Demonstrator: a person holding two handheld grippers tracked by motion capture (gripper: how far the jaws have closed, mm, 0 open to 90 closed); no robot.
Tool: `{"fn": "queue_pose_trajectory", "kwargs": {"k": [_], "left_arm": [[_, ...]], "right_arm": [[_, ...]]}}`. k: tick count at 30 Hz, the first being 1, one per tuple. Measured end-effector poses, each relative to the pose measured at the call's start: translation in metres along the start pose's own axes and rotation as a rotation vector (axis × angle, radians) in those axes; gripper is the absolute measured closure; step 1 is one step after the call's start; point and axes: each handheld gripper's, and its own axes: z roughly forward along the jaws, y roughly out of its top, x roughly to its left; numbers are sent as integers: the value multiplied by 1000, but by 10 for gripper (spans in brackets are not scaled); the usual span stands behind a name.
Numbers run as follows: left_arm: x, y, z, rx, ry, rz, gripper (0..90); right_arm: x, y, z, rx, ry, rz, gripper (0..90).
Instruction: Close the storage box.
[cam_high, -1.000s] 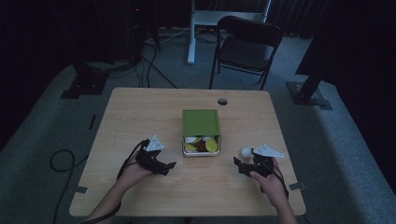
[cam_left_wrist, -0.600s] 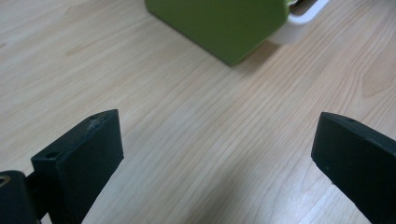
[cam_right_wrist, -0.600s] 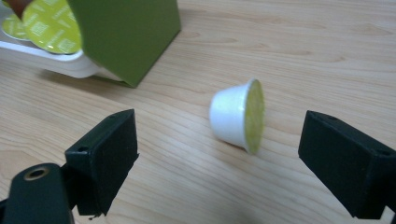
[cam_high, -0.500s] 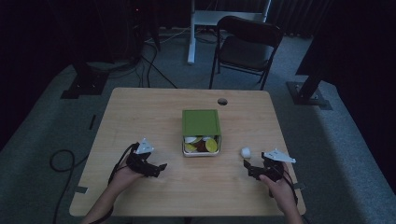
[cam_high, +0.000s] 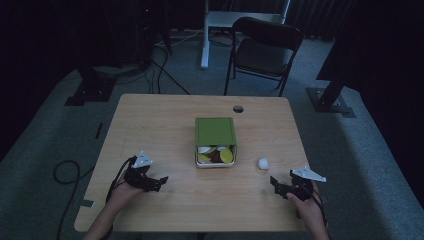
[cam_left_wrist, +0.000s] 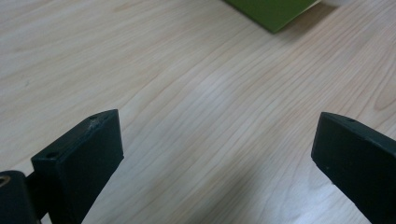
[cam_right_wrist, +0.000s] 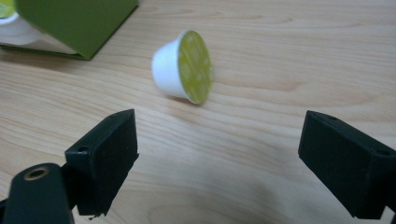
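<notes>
A green box (cam_high: 215, 131) sits mid-table with its near end open, showing several coffee capsules (cam_high: 215, 155) with white, yellow and brown tops. One white capsule (cam_high: 262, 162) lies loose on the wood to the right of the box. In the right gripper view this capsule (cam_right_wrist: 184, 67) rests on its side with its yellow-green lid facing me, beyond the jaws. My right gripper (cam_high: 276, 183) (cam_right_wrist: 219, 154) is open and holds nothing, a short way nearer than the capsule. My left gripper (cam_high: 159, 181) (cam_left_wrist: 215, 154) is open over bare wood, left of and nearer than the box (cam_left_wrist: 275, 11).
The wooden table (cam_high: 165, 125) has a round cable hole (cam_high: 238, 108) near its far edge. A black chair (cam_high: 265, 50) and a white desk leg (cam_high: 205, 35) stand beyond it. Cables (cam_high: 65, 170) lie on the carpet at the left.
Both grippers have drawn back toward the near edge and outward, the right one away from the loose capsule. The capsule and the box have stayed where they were.
</notes>
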Motion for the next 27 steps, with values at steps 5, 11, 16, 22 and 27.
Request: {"fn": "queue_pose_trajectory", "kwargs": {"k": [5, 11, 16, 22, 27], "left_arm": [[12, -15, -8, 4, 31, -33, 23], [23, -28, -20, -7, 61, -80, 23], [30, -38, -30, -11, 86, -113, 23], [37, -48, -38, -21, 117, -145, 23], [41, -56, -44, -24, 143, -162, 23]], "right_arm": [[-8, -7, -4, 1, -24, 25, 114], [-15, -12, -7, 5, -54, 35, 115], [-18, -14, -10, 3, -70, 42, 115], [-20, -17, -8, 9, -90, 40, 115], [-21, -18, -8, 15, -111, 32, 114]]}}
